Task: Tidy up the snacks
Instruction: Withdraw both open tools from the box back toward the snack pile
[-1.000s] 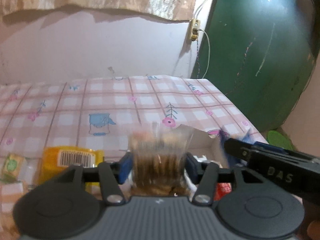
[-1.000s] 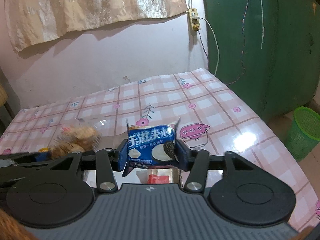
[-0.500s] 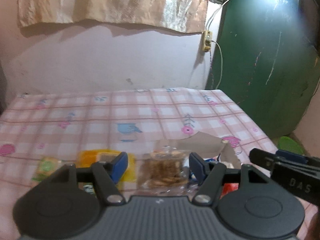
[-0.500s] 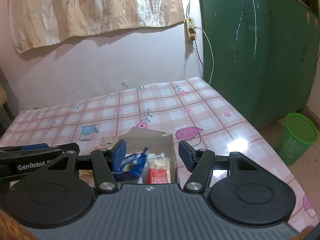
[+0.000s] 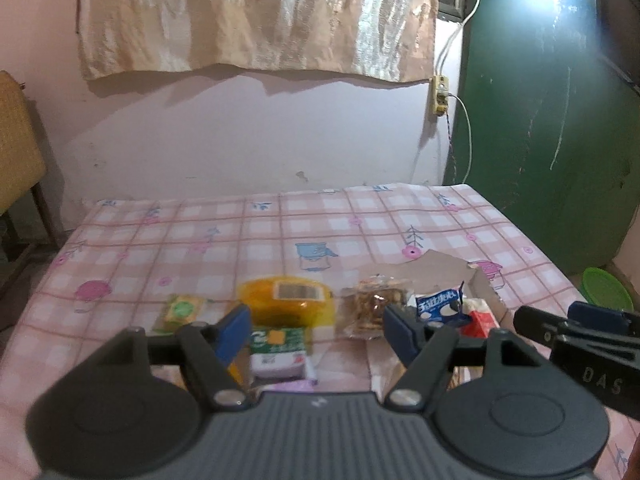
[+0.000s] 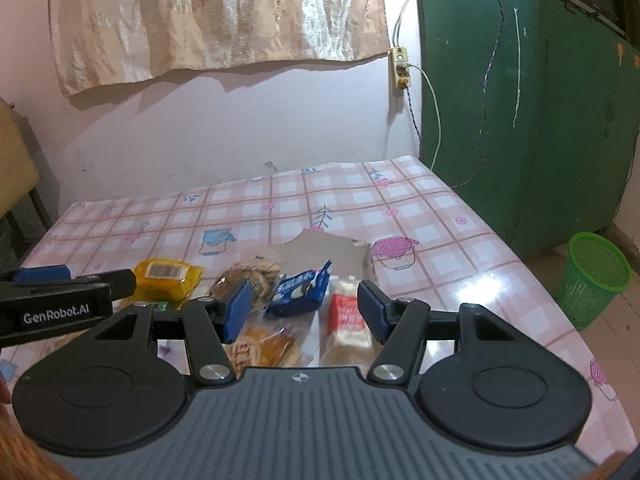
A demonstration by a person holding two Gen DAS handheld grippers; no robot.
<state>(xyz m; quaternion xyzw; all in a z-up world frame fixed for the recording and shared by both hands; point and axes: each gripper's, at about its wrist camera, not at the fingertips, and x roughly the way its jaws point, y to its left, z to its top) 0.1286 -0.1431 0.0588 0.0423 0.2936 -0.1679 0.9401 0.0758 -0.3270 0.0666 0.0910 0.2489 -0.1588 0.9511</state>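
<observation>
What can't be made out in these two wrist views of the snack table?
- Cardboard box: its floor and front wall, hidden by packets and the right gripper in the right wrist view.
- Green-and-white packet: lower part hidden by the left gripper's body, left wrist view.
- Red-and-white packet: print blurred.
- Green bin: cut off behind the other gripper, left wrist view.

Home room, checked tablecloth (image 6: 420,216), window curtain (image 6: 224,20), green wastebasket (image 6: 594,276)

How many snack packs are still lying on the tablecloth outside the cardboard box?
3 that I can see: the yellow pack, the small green pack to its left, and the green-and-white carton nearer the left gripper's fingers. Others may be hidden behind the grippers.
</observation>
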